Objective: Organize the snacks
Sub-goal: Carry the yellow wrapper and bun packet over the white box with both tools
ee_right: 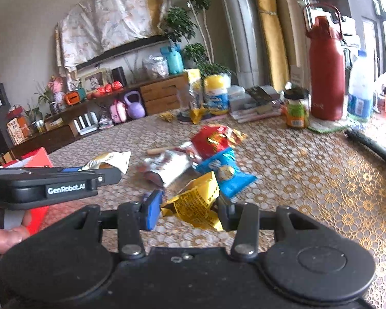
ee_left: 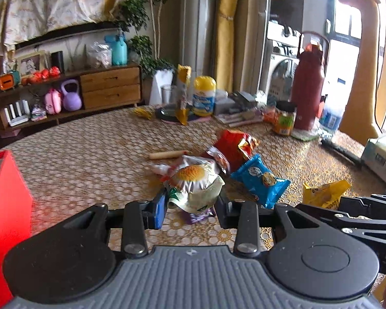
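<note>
My left gripper [ee_left: 191, 207] is shut on a pale snack packet with a bun picture [ee_left: 195, 182] and holds it above the patterned table [ee_left: 90, 154]. In the right wrist view that gripper [ee_right: 108, 172] comes in from the left with the packet [ee_right: 110, 161] sticking out. My right gripper [ee_right: 189, 212] is shut on a crumpled yellow packet [ee_right: 195, 200]; the left wrist view shows this packet [ee_left: 324, 193] low on the right. On the table lie a blue packet [ee_right: 226, 175], a red bag [ee_right: 213, 139], a silver packet [ee_right: 167, 167] and a sausage stick [ee_right: 157, 151].
A red box [ee_left: 5, 206] stands at the table's left edge. Along the back are a dark red flask [ee_right: 326, 72], a jar [ee_right: 296, 110], a yellow-lidded tub [ee_right: 216, 95], books and an upright packet. A black tube [ee_right: 373, 144] lies far right.
</note>
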The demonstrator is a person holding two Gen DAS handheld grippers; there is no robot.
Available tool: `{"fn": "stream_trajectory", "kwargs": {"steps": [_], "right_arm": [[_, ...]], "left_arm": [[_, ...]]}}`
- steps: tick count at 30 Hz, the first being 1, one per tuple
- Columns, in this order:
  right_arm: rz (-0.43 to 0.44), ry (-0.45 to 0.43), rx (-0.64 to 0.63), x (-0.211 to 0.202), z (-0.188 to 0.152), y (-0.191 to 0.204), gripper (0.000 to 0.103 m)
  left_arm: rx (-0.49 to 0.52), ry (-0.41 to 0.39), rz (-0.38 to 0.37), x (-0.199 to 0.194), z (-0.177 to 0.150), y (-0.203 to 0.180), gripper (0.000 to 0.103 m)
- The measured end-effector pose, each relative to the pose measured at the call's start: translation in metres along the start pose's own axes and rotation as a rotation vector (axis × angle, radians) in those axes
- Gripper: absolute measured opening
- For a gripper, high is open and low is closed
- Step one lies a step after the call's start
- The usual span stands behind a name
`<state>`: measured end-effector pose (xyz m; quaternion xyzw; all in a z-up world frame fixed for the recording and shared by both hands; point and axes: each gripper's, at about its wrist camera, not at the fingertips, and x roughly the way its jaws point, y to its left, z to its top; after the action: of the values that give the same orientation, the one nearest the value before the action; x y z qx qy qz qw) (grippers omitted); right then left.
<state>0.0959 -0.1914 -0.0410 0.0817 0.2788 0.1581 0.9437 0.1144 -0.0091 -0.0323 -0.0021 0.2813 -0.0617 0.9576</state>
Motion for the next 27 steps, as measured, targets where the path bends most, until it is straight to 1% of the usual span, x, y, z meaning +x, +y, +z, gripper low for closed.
{"fn": "stream_trajectory", "kwargs": {"steps": [8,14,20,27], "right_arm": [[0.048,-0.036,-0.052,-0.017,0.008,0.035,0.043],[0.099,-0.058,-0.098,-0.026,0.013,0.065,0.043],[0.158,-0.072,-0.149,-0.031,0.017,0.099,0.043],[0.231,-0.077,-0.201,-0.028,0.026,0.139,0.043]], "left_arm": [[-0.039,-0.06,0.058,-0.052,-0.001,0.027,0.037],[-0.075,-0.094,0.107,-0.088,-0.005,0.05,0.037],[-0.109,-0.111,0.175,-0.113,-0.008,0.078,0.037],[-0.151,-0.118,0.26,-0.136,-0.015,0.114,0.037]]}}
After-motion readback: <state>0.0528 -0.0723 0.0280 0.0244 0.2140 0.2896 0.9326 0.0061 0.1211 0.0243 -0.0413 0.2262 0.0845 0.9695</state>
